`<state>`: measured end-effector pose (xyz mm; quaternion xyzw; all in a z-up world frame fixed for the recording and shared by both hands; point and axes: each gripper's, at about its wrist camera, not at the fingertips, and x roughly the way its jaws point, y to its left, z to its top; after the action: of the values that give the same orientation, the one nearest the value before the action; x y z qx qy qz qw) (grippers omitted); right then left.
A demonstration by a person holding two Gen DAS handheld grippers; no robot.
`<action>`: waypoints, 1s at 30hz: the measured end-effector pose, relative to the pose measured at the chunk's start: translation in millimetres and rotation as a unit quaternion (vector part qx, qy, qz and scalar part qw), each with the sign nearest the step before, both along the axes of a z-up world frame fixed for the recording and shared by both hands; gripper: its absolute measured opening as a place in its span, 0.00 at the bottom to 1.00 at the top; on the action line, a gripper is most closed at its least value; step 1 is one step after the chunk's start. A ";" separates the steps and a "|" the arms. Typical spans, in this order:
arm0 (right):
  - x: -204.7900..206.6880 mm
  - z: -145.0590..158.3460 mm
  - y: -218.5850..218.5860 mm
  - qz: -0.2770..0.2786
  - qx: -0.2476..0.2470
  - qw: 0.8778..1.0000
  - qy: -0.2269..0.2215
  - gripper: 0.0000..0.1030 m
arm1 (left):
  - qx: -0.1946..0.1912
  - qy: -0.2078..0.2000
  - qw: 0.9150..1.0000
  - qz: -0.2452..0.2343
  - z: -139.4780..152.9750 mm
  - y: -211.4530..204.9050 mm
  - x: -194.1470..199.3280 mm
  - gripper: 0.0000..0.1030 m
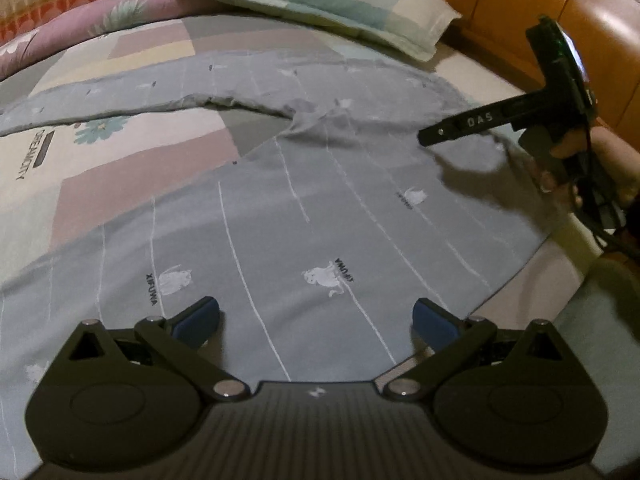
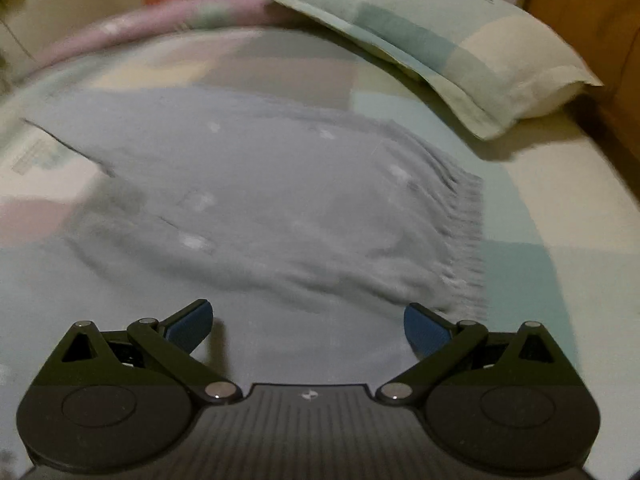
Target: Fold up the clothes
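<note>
One grey cotton pair of trousers with white cat prints and thin stripes (image 1: 320, 208) lies spread on the patchwork bedsheet (image 1: 132, 168), its two legs apart, elastic waistband toward the headboard side. Left claw (image 1: 316, 320) wide, holding nothing, low over a leg. Right claw (image 2: 308, 322) wide, holding nothing, near the waistband.

Risk: pinching the sheet along with the thin fabric and dragging both; one-sided pull would skew the fold.

Count: one garment, one pale checked pillow (image 1: 320, 4), two claws.

Dim indoor light, heavy fisheye bend in both views.
We see the right wrist view smeared by motion blur, the grey garment (image 2: 256, 200) soft; the left view is sharper. The right gripper (image 1: 430, 136) casts a dark shadow; glare shines on the wooden headboard (image 1: 600, 20).
</note>
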<state>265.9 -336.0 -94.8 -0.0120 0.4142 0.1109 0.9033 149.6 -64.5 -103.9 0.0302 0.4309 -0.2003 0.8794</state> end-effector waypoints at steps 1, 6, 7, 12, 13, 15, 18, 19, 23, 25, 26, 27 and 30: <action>-1.4 5.0 -5.3 0.008 0.020 1.000 -0.005 1.00 | 0.001 -0.004 1.000 -0.001 1.9 1.2 -0.7 0.99; 4.2 21.0 -51.9 -0.005 0.096 0.995 -0.011 1.00 | 0.006 -0.020 0.999 -0.024 3.3 -9.0 3.1 0.99; 7.8 21.5 -61.9 -0.010 0.110 0.994 -0.009 1.00 | 0.007 -0.023 0.999 -0.029 3.6 -11.1 3.9 0.99; 28.1 20.7 -107.0 -0.030 0.172 0.985 -0.011 1.00 | 0.011 -0.040 0.998 -0.053 4.8 -21.6 7.8 0.99; 32.4 19.5 -115.5 -0.034 0.182 0.983 -0.012 1.00 | 0.010 -0.038 0.998 -0.055 4.0 -23.5 9.7 0.99; 43.7 15.2 -131.2 -0.040 0.204 0.978 -0.008 1.00 | 0.006 -0.032 0.998 -0.057 2.1 -27.3 13.8 0.99; 68.5 4.1 -153.2 -0.049 0.243 0.969 0.005 1.00 | 0.001 -0.024 0.998 -0.061 -0.8 -32.9 20.0 0.99; 76.8 0.2 -159.0 -0.053 0.253 0.966 0.008 1.00 | -0.001 -0.021 0.998 -0.062 -1.8 -34.7 22.0 0.99; 111.3 -16.8 -173.7 -0.066 0.289 0.955 0.017 1.00 | -0.009 -0.011 0.998 -0.068 -5.6 -42.2 30.2 0.99; 127.4 -23.3 -175.5 -0.060 0.306 0.950 0.018 1.00 | -0.012 -0.005 0.997 -0.070 -7.6 -45.9 34.3 0.99; 135.2 -26.2 -175.9 -0.057 0.313 0.948 0.018 1.00 | -0.014 -0.002 0.997 -0.071 -8.5 -47.8 36.4 0.99; 142.9 -29.1 -176.3 -0.054 0.321 0.945 0.017 1.00 | -0.016 0.000 0.997 -0.073 -9.5 -49.7 38.4 0.99; 159.7 -33.4 -174.2 -0.038 0.336 0.941 0.021 1.00 | -0.022 0.008 0.997 -0.076 -12.4 -55.2 44.6 0.99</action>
<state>425.6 -510.1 -128.1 0.3107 0.3714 0.2093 0.8495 194.2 -119.7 -116.2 0.0424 0.4303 -0.2763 0.8583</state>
